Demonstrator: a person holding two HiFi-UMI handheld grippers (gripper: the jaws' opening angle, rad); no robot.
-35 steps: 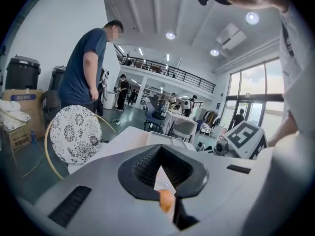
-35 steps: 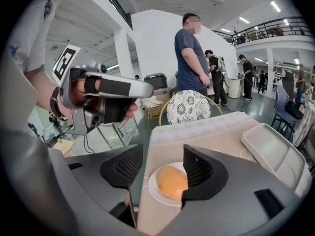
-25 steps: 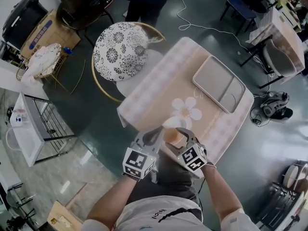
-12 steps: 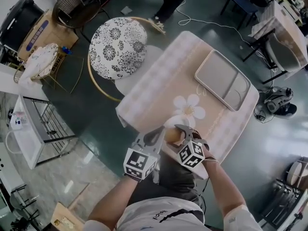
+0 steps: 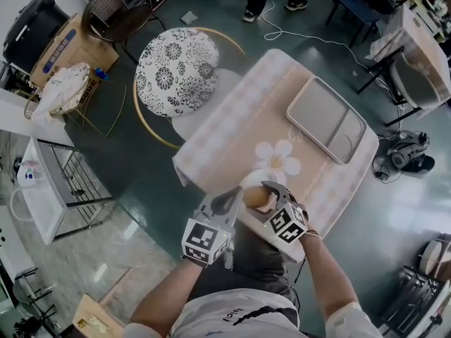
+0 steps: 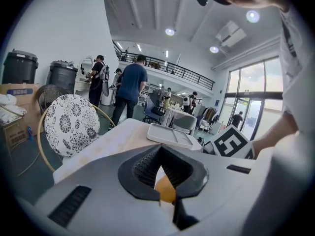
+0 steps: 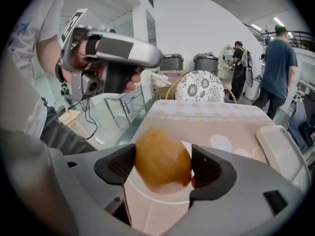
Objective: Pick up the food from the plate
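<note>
Now right tongs [image 7: 161, 164] just opened wide around bun [image 7: 162, 154] on plate [image 7: 143, 190]; left tongs [image 6: 160, 152] closed.

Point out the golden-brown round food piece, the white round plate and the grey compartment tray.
golden-brown round food piece [image 7: 162, 159]: right gripper view, its middle.
white round plate [image 7: 141, 187]: right gripper view, bare surface beneath the food.
grey compartment tray [image 5: 317, 113]: head view, floor of the large compartment.
</note>
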